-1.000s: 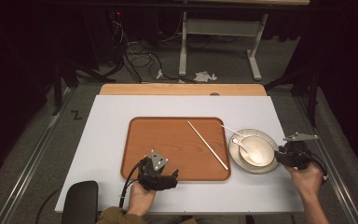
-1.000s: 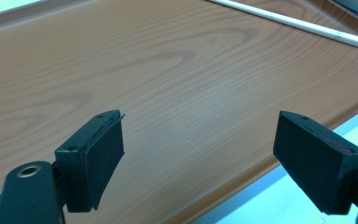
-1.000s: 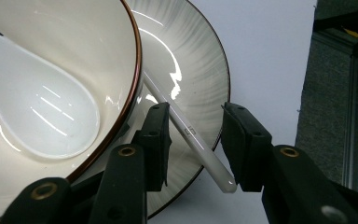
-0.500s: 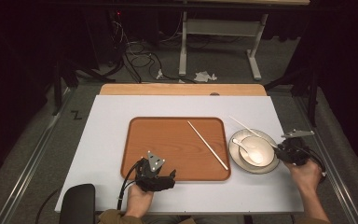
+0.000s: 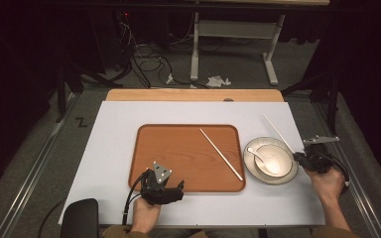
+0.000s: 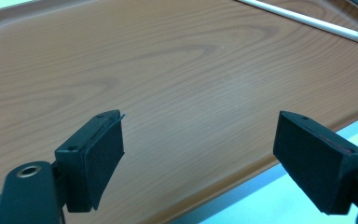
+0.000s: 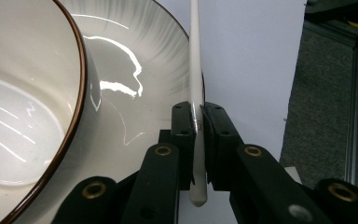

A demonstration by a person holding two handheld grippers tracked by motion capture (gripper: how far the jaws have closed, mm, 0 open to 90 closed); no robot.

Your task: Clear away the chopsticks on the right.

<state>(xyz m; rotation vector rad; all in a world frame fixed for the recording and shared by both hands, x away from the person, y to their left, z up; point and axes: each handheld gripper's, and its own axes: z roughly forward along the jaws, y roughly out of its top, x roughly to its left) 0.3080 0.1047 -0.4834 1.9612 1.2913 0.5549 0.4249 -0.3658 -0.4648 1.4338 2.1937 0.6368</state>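
So the right gripper (image 7: 198, 128) is clamping down on a white chopstick (image 7: 195, 70) near its thick end; its jaws have just been closing, and in the right gripper view the stick is sitting squeezed between the pads, running along the rim of the plate (image 7: 168, 60). In the high view that chopstick (image 5: 278, 132) is angling away up the white table (image 5: 114, 144) from the right edge of the plate. Looks to me like the pick-up step is just getting locked in, and I'm guessing the next move is lifting it clear and carrying it over to the wooden tray (image 5: 168, 148), where the other chopstick (image 5: 221, 154) is already lying diagonally; that'll need a steady lift so the long end isn't swinging into the bowl (image 5: 274, 159). The left gripper (image 6: 200, 154) is hanging open with nothing in it over the tray's near edge. Count: two chopsticks, one tray, one plate, one bowl on the plate, one white spoon (image 5: 258, 156) in the bowl.
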